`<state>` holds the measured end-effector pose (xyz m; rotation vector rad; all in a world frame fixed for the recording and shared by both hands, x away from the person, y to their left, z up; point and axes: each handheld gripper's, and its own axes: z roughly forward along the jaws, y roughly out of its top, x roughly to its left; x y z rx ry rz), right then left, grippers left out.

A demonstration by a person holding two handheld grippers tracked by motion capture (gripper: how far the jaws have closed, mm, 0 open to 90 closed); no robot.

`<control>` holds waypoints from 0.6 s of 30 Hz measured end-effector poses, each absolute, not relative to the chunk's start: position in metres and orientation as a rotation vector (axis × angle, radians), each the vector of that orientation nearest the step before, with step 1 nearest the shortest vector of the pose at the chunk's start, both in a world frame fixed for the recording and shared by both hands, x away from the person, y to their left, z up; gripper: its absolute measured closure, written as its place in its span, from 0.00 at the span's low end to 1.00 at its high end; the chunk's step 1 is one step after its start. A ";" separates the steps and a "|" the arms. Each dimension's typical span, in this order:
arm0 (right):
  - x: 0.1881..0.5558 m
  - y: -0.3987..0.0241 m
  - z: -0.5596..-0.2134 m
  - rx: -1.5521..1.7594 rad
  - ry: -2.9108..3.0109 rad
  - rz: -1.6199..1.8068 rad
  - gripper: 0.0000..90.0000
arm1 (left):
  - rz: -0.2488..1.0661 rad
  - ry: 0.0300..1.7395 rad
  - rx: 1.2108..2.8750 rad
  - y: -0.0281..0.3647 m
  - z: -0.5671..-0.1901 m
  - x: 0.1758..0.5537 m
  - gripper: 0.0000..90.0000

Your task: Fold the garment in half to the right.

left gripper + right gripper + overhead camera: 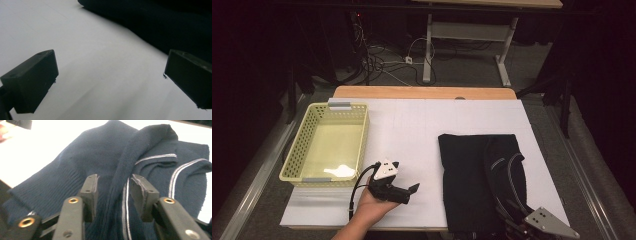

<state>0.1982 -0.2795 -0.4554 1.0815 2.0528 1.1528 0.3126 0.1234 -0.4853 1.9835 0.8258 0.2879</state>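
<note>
Our left tool (411, 192) hovers with jaws wide apart above the white surface (412, 130); our right tool (113, 192), partly parted, straddles a fold of the dark sweater (100, 152).

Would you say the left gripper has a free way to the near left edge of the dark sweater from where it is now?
Probably yes. The left gripper sits over bare white table cover with its jaws wide open and empty, pointing toward the sweater; nothing lies between them. The basket is on its other side.

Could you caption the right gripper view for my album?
Hand-held gripper straddling a raised fold of a navy sweater with white stripes.
</note>
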 end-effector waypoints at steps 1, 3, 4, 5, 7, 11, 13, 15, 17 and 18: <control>0.201 -0.279 -0.455 1.087 2.051 1.163 0.72 | 0.281 0.831 1.974 0.124 -0.487 0.314 0.00; 0.207 -0.276 -0.455 1.086 2.059 1.150 0.75 | 0.268 0.836 1.953 0.124 -0.490 0.314 0.00; 0.209 -0.274 -0.458 1.093 2.069 1.121 0.76 | 0.277 0.832 1.948 0.124 -0.491 0.314 0.00; 0.212 -0.273 -0.462 1.104 2.080 1.099 0.76 | 0.304 0.813 1.933 0.124 -0.491 0.312 0.00; 0.216 -0.275 -0.470 1.132 2.103 1.083 0.92 | 0.329 0.784 1.923 0.123 -0.491 0.310 0.00; 0.212 -0.295 -0.468 1.156 2.057 1.092 0.97 | 0.347 0.775 1.936 0.121 -0.492 0.309 0.00; 0.210 -0.305 -0.468 1.181 2.045 1.092 0.95 | 0.360 0.766 1.947 0.120 -0.492 0.308 0.00; 0.207 -0.309 -0.468 1.194 2.026 1.063 0.91 | 0.360 0.759 1.952 0.119 -0.492 0.308 0.00; 0.205 -0.312 -0.465 1.204 2.015 1.076 0.84 | 0.351 0.760 1.953 0.120 -0.492 0.308 0.00; 0.205 -0.314 -0.462 1.206 2.002 1.098 0.82 | 0.348 0.760 1.954 0.120 -0.492 0.309 0.00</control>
